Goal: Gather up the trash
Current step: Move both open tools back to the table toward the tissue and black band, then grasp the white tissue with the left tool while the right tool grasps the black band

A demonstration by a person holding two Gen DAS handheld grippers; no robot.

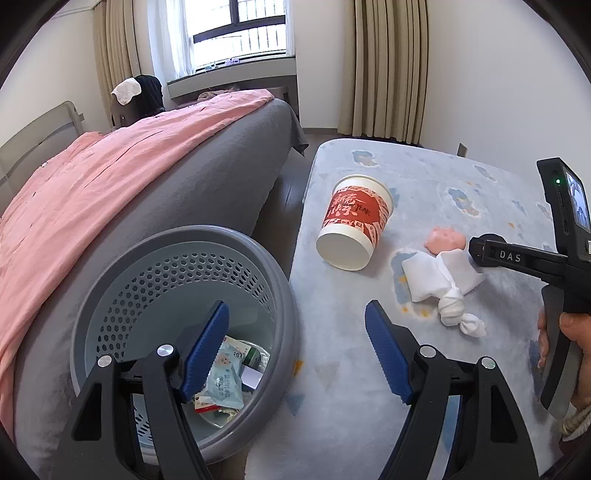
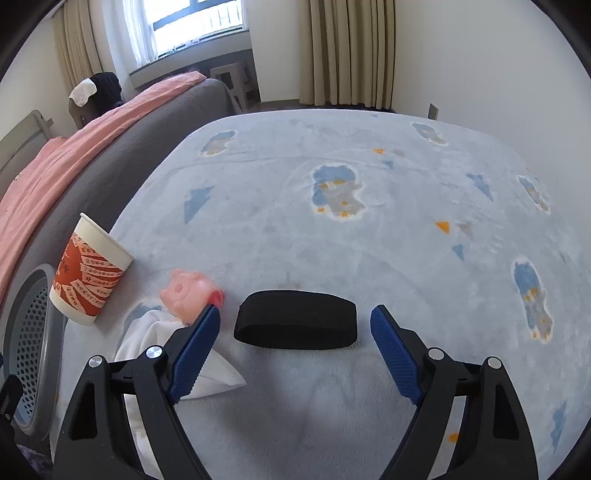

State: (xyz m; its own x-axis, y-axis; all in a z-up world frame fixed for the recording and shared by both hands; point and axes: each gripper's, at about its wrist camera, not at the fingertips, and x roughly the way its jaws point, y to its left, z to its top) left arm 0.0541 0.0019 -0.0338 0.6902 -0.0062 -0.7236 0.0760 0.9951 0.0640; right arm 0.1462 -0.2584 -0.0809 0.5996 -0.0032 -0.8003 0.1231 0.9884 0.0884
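A grey perforated trash basket [image 1: 258, 258] stands between the bed and the rug, with wrappers [image 1: 225, 384] inside; its rim shows in the right wrist view [image 2: 35, 280]. My left gripper [image 1: 297, 350] is open and empty, over the basket's right rim. On the rug lie a red and white paper cup [image 1: 354, 221] on its side, a pink pig toy [image 1: 445, 240], a knotted white cloth [image 1: 439, 284] and a black band [image 2: 295, 325]. My right gripper [image 2: 295, 354] is open and empty, just short of the band. The cup [image 2: 88, 273], toy [image 2: 188, 291] and cloth [image 2: 147, 332] lie to its left.
A bed with a grey cover [image 1: 207, 192] and pink blanket [image 1: 92, 192] runs along the left. The pale blue patterned rug [image 2: 369, 221] covers the floor ahead. Curtains [image 1: 388, 66] and a window [image 1: 236, 33] are at the far wall.
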